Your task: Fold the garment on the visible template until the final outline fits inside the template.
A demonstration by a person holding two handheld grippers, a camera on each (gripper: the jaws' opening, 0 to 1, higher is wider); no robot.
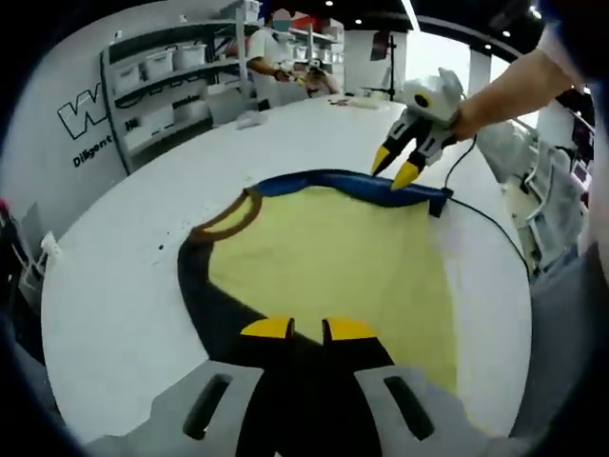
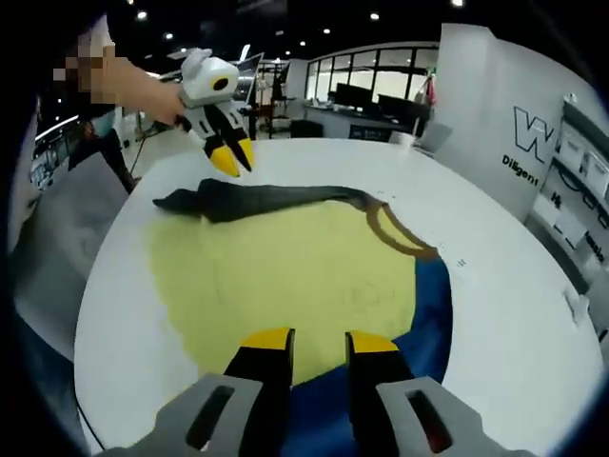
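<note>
Garment (image 1: 333,257), yellow with dark blue sleeves and a brown collar (image 1: 228,217), lies spread flat on the white round worktop (image 1: 114,286). In the left gripper view, the collar sits at about 10 o'clock of the cloth, and a blue sleeve edge runs along the far side toward 1 o'clock. The left tongs (image 1: 309,329) rise from 6 o'clock, their yellow tips narrowly apart over the dark near edge of the garment; whether they pinch cloth I cannot tell. At 1 o'clock the right tongs (image 1: 393,168), held by a person's hand, hang spread just above the far blue edge. In the right gripper view, the left tongs (image 2: 231,159) appear at 11 o'clock above the dark sleeve, tips close together. The right tongs (image 2: 319,341) stand parted at 6 o'clock over the yellow and blue cloth. Shelves (image 1: 166,86) line the wall behind.
</note>
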